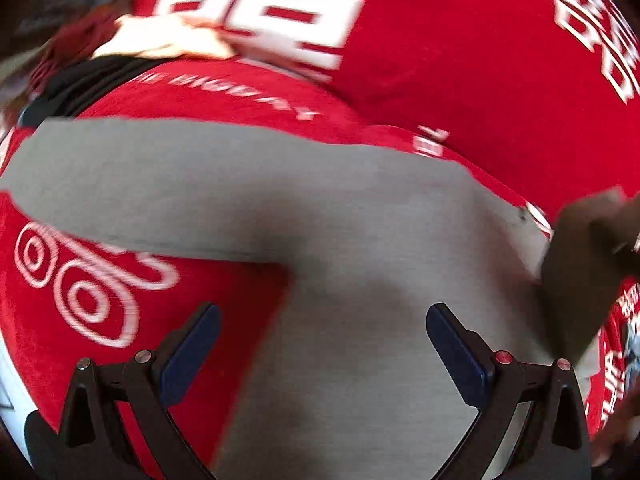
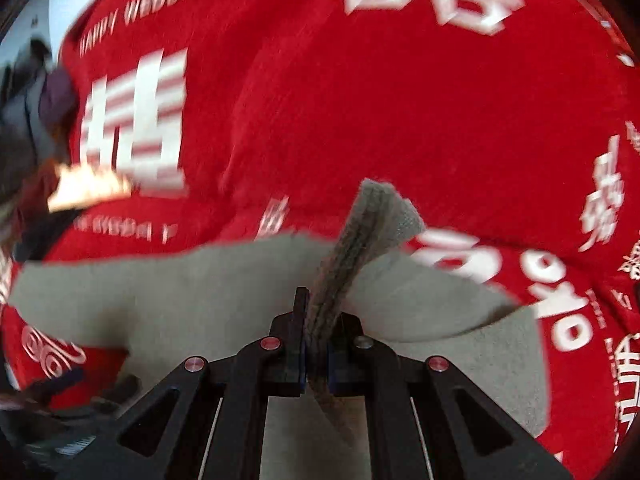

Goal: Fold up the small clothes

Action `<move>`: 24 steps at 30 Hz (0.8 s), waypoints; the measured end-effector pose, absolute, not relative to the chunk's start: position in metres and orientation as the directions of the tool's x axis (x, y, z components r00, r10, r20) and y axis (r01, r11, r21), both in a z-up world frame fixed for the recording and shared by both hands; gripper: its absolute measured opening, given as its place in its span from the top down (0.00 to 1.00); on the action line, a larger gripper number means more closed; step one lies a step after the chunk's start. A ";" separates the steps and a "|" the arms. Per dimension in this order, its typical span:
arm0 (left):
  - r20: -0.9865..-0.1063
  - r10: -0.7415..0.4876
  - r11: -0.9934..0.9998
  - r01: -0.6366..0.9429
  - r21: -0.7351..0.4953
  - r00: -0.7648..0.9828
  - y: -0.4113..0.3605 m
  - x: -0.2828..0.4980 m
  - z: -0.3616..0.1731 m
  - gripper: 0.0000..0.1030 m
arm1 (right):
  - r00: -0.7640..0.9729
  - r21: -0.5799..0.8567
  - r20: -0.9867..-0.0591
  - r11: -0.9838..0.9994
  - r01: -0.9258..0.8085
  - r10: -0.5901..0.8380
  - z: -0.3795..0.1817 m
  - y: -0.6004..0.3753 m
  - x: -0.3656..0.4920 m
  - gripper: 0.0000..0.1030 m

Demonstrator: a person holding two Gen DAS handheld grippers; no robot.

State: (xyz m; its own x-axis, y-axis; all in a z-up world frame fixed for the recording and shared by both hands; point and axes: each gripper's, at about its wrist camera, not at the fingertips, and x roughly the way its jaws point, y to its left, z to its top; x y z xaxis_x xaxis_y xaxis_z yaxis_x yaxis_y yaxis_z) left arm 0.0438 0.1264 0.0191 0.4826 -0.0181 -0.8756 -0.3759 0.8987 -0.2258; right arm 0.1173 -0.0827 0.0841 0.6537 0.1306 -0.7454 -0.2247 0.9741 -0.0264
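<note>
The garment (image 1: pixel 328 216) lies spread on the printed cloth (image 1: pixel 460 60), running under and between the left gripper's (image 1: pixel 323 344) spread jaws and off to their left. A folded edge (image 2: pixel 356 256) stands up between the right gripper's (image 2: pixel 316 344) jaws, cloth beyond.

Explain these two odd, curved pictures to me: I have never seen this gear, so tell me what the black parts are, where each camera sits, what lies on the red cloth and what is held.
No robot here: a person holds a two-finger tool in each hand, with a wide-angle camera on each looking along its fingers.

The left camera shows the left gripper open, holding nothing, above a grey knit garment.

The right camera shows the right gripper shut on a bunched edge of that garment.

The garment lies on a red cloth with white lettering. Both pictures are blurred.
</note>
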 end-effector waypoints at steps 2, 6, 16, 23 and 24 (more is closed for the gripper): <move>-0.880 -0.015 0.886 -0.402 -0.232 0.475 0.143 0.039 0.011 0.00 | 0.612 -0.037 -0.782 0.970 -0.238 0.120 0.055 -0.062 0.121 0.93; -0.887 -0.024 0.869 -0.430 -0.247 0.461 0.160 0.033 -0.006 0.00 | 0.565 -0.062 -0.819 0.961 -0.269 0.106 0.024 -0.034 0.122 0.93; -0.874 -0.044 0.850 -0.441 -0.288 0.484 0.166 0.022 -0.004 0.00 | 0.558 -0.081 -0.819 0.936 -0.344 0.134 0.031 0.007 0.121 0.90; -0.870 -0.035 0.843 -0.452 -0.290 0.492 0.167 0.017 0.003 0.00 | 0.494 0.014 -0.842 0.924 -0.381 0.216 0.042 -0.009 0.117 0.30; -0.867 -0.032 0.843 -0.453 -0.290 0.497 0.166 0.016 0.006 0.00 | 0.509 0.026 -0.825 0.918 -0.396 0.243 0.057 -0.017 0.110 0.30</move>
State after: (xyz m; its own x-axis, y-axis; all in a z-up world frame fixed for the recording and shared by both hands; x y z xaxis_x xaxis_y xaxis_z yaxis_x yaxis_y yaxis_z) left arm 0.0160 0.1664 0.0058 0.4967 -0.0319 -0.8674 -0.4526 0.8432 -0.2901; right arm 0.1105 -0.0171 0.0567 0.5095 0.2434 -0.8254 -0.3962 0.9178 0.0260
